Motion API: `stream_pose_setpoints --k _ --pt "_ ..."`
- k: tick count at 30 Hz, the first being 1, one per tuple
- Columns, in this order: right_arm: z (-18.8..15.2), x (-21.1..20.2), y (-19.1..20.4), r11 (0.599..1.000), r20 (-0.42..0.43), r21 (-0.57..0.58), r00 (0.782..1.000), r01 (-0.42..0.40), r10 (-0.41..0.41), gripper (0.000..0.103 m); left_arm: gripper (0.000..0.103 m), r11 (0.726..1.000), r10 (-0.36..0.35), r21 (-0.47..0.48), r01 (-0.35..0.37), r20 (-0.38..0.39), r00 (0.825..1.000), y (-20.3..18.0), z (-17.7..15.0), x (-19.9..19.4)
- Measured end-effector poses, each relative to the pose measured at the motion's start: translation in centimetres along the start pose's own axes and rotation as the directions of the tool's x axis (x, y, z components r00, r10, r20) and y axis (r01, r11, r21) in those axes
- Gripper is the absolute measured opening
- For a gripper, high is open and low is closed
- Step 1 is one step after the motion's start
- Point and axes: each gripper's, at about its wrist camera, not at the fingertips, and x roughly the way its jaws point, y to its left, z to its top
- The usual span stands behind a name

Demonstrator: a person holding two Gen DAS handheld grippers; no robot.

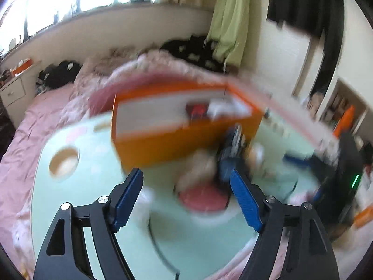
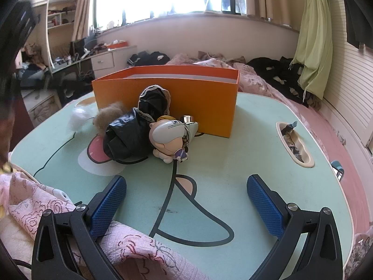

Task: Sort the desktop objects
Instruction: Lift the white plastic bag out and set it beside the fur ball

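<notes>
- Left gripper [image 1: 186, 196]: jaws apart, nothing between the pads; its view is heavily blurred.
- Right gripper [image 2: 186, 206]: jaws wide apart, empty, low over the table [image 2: 233, 154] at lower centre of its frame.
- Orange box [image 2: 167, 93]: upper centre, open top, long axis running left to right.
- Object pile: black bag [image 2: 126, 135] and figurine [image 2: 167, 140] lie against the box's near wall, left of centre.
- Judgement: the pile lies straight ahead of both grippers, the box just behind it; which hand is nearer cannot be told.
</notes>
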Motion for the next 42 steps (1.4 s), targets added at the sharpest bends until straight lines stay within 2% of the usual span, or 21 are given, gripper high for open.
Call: stream_pose_setpoints --k 2,3,5,7,9,14,18,20,21,22,23,24,25,27,30,32,34,36,38,41,42 --pt "0.0 0.1 0.0 1.000 0.000 -0.001 1.000 0.000 0.000 0.103 0.077 1.000 0.022 -0.001 -0.022 -0.036 0.999 0.5 -2.2 1.2" --pt "0.0 0.0 0.0 1.000 0.001 -0.003 1.000 0.000 0.000 0.103 0.078 0.998 0.061 0.034 -0.061 0.000 0.998 0.3 -3.3 1.5" --pt "0.1 0.1 0.0 1.000 -0.003 -0.003 1.000 0.001 -0.001 0.103 0.086 0.990 0.135 0.052 -0.133 -0.027 0.991 0.0 -4.3 2.6" --pt "0.3 0.1 0.0 1.000 -0.001 -0.001 1.000 0.001 -0.001 0.103 0.097 0.996 0.085 -0.035 -0.085 0.000 0.996 0.7 -4.7 3.5" --pt "0.5 0.2 0.1 1.000 0.000 -0.003 1.000 0.002 -0.002 0.103 0.102 0.997 0.076 -0.014 -0.076 -0.012 0.997 0.5 -4.5 4.1" --pt "0.4 0.2 0.0 1.000 -0.001 -0.002 1.000 0.000 0.000 0.103 0.102 0.998 0.066 -0.005 -0.066 0.003 0.998 0.5 -4.4 4.9" --pt "0.4 0.1 -0.1 1.000 -0.001 -0.003 1.000 -0.001 0.001 0.103 0.102 0.998 0.049 0.038 -0.050 0.029 0.998 -0.3 -4.6 4.5" --pt "0.5 0.0 -0.1 1.000 0.000 -0.003 1.000 -0.002 0.002 0.103 0.102 0.996 0.032 0.079 -0.041 0.103 0.994 -1.2 -5.2 2.5" --pt "0.5 0.1 -0.1 1.000 0.000 -0.004 1.000 -0.002 0.002 0.103 0.102 0.995 0.011 0.098 -0.029 0.173 0.985 -1.6 -5.5 1.1" --pt "0.4 0.0 -0.1 1.000 0.000 -0.003 1.000 -0.002 0.002 0.103 0.102 0.994 -0.009 0.110 -0.019 0.251 0.968 -1.9 -5.8 -0.5" --pt "0.4 0.0 -0.1 1.000 0.000 -0.004 1.000 -0.002 0.002 0.103 0.102 0.994 -0.010 0.111 -0.024 0.297 0.955 -1.9 -6.0 -1.3" --pt "0.5 0.1 0.0 1.000 0.000 -0.004 1.000 -0.003 0.003 0.103 0.102 0.994 0.014 0.093 -0.049 0.349 0.937 -1.6 -6.1 -2.3" --pt "0.4 0.0 -0.1 1.000 0.000 -0.005 1.000 -0.003 0.003 0.103 0.102 0.995 0.037 0.071 -0.066 0.357 0.933 -1.3 -6.0 -2.5" --pt "0.5 0.1 -0.1 1.000 0.000 -0.005 1.000 -0.003 0.003 0.103 0.102 0.998 0.065 -0.002 -0.068 0.311 0.948 0.0 -5.4 -1.8" --pt "0.4 0.1 -0.1 1.000 0.000 -0.005 1.000 -0.004 0.004 0.103 0.102 0.986 0.055 -0.165 -0.019 0.216 0.975 3.4 -5.2 0.0" --pt "0.3 0.0 -0.1 1.000 0.000 -0.007 1.000 -0.005 0.005 0.103 0.102 0.974 0.034 -0.227 0.006 0.174 0.984 4.8 -5.3 0.8" --pt "0.3 0.0 -0.2 1.000 0.000 -0.007 1.000 -0.005 0.005 0.103 0.102 0.959 0.035 -0.282 0.017 0.177 0.984 5.8 -5.1 0.9" --pt "0.3 0.0 -0.2 1.000 0.000 -0.008 1.000 -0.006 0.006 0.103 0.102 0.955 0.063 -0.296 -0.008 0.176 0.982 6.0 -5.2 1.0" --pt "0.2 0.0 -0.1 1.000 -0.001 -0.008 1.000 -0.006 0.006 0.103 0.102 0.956 0.060 -0.292 -0.013 0.151 0.987 6.1 -5.1 1.5" --pt "0.3 0.0 -0.1 1.000 0.000 -0.010 1.000 -0.006 0.006 0.103 0.102 0.967 0.001 -0.255 0.025 0.099 0.995 5.7 -4.6 2.3" --pt "0.2 0.0 -0.2 1.000 -0.001 -0.009 1.000 -0.008 0.008 0.103 0.102 0.974 -0.039 -0.218 0.057 0.085 0.996 5.0 -4.4 2.5"
